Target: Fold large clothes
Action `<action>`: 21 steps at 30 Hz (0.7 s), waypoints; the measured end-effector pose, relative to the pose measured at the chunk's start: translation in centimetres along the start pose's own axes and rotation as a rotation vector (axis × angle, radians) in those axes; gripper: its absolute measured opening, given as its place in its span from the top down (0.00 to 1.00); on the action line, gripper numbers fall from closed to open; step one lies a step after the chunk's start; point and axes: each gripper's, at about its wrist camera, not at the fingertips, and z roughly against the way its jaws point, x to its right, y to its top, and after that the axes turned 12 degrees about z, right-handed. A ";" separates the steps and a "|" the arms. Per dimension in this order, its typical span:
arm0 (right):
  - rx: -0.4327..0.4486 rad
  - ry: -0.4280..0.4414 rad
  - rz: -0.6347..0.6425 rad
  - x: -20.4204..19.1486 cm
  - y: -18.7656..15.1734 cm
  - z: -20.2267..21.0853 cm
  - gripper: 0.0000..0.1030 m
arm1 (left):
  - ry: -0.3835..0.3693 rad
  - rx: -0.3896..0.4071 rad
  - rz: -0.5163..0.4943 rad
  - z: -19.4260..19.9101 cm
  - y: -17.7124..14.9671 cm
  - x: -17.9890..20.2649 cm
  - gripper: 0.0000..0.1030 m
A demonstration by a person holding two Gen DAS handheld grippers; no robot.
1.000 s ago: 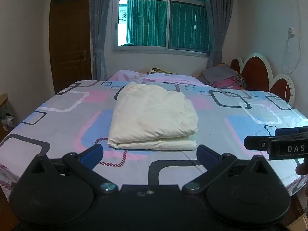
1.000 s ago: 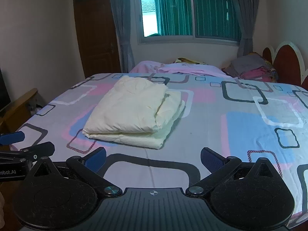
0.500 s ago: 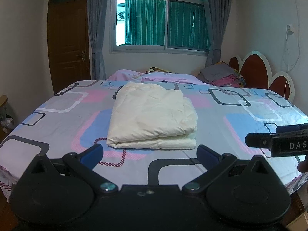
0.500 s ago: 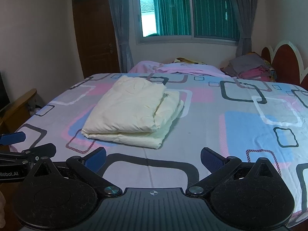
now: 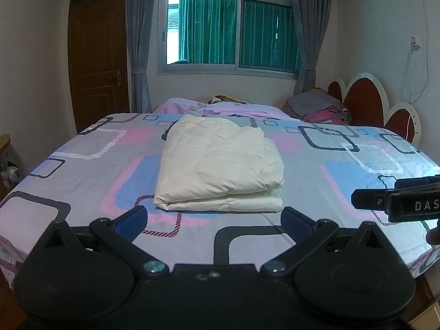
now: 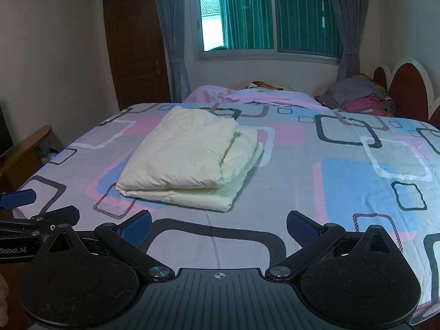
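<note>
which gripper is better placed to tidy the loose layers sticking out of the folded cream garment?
Right, probably. The loose layers splay out on the cream garment's right side, nearer the right gripper. The left gripper faces the neat folded edge. Both are open and empty.

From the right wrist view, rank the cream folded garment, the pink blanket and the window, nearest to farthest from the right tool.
1. Cream folded garment: on the bedsheet, ahead and left of the right tool.
2. Pink blanket: at the bed's far edge.
3. Window: on the back wall.
</note>
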 end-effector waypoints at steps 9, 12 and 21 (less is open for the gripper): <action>-0.001 0.000 0.000 0.0 0.0 -0.1 0.00 | -0.004 -0.001 -0.002 -0.1 0.0 -0.2 0.00; -0.001 0.000 0.000 0.0 0.0 -0.1 0.00 | -0.005 0.000 -0.002 -0.1 0.0 -0.2 0.00; -0.003 -0.001 0.005 -0.1 0.0 -0.3 0.00 | -0.008 -0.003 0.004 -0.2 0.2 -0.7 0.00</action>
